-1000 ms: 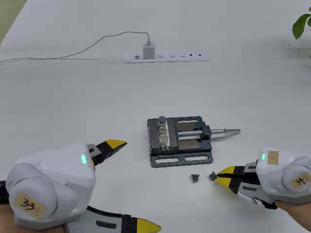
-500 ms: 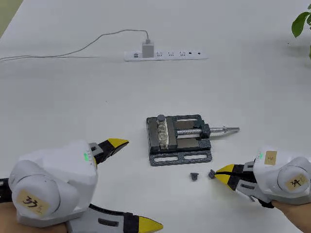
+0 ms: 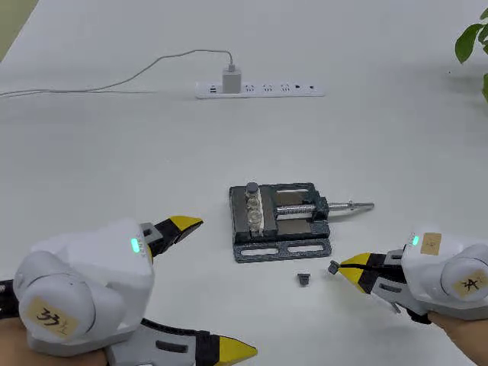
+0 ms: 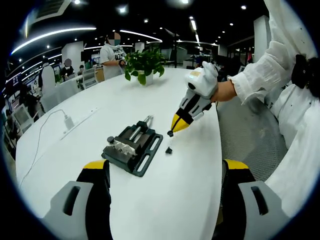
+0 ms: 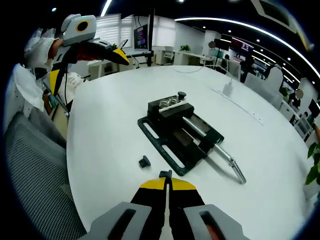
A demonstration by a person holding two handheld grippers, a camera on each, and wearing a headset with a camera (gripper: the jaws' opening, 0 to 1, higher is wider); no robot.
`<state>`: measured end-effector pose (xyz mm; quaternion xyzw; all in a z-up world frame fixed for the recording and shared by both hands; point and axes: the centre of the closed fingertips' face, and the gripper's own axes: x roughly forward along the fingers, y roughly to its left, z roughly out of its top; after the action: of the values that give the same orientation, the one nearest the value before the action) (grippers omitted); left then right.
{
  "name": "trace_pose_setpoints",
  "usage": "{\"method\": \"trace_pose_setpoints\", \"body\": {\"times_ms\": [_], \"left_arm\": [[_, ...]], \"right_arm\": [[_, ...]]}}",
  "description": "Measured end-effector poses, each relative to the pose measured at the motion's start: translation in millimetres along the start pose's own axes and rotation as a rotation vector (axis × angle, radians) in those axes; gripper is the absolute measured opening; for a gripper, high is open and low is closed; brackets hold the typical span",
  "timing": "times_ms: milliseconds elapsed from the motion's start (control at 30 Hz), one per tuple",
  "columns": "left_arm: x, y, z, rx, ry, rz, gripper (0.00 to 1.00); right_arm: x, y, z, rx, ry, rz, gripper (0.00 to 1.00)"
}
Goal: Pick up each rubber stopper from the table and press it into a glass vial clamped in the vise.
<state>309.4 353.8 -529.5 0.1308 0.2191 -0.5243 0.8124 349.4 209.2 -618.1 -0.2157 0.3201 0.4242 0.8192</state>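
Note:
A dark vise [image 3: 280, 221] stands mid-table, with glass vials [image 3: 252, 210] clamped in a row. A grey stopper [image 3: 252, 187] caps the farthest vial. My right gripper [image 3: 343, 271] is shut on a small grey rubber stopper [image 3: 333, 268], holding it just off the table, in front and to the right of the vise. In the right gripper view that stopper [image 5: 165, 174] sits at the closed tips, short of the vise [image 5: 180, 130]. A second loose stopper [image 3: 304, 280] lies on the table nearby. My left gripper [image 3: 213, 288] is wide open at the near left, holding nothing.
A white power strip [image 3: 259, 89] with a charger and a trailing cable lies at the far side. Plant leaves [image 3: 473, 38] reach in at the far right. The vise's screw handle [image 3: 352, 206] sticks out to the right.
My right gripper has lifted slightly, raising the stopper off the table. The loose stopper, vise and left gripper have stayed put.

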Motion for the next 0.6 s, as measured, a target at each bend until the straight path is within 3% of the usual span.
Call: {"method": "trace_pose_setpoints", "body": {"times_ms": [300,500,600], "left_arm": [[5.4,1.3,23.9,0.052,-0.045,0.026,0.88],[9.7,7.1,46.8,0.085,-0.095,0.071,0.8],[10.0,9.4,56.7,0.074,-0.117,0.091,0.72]], "right_arm": [[-29.8,-2.4,42.6,0.058,-0.083,-0.052,0.0],[-45.6,2.1,68.0,0.107,-0.115,-0.078,0.0],[-52.2,6.0,80.3,0.128,-0.134,-0.084,0.0]]}}
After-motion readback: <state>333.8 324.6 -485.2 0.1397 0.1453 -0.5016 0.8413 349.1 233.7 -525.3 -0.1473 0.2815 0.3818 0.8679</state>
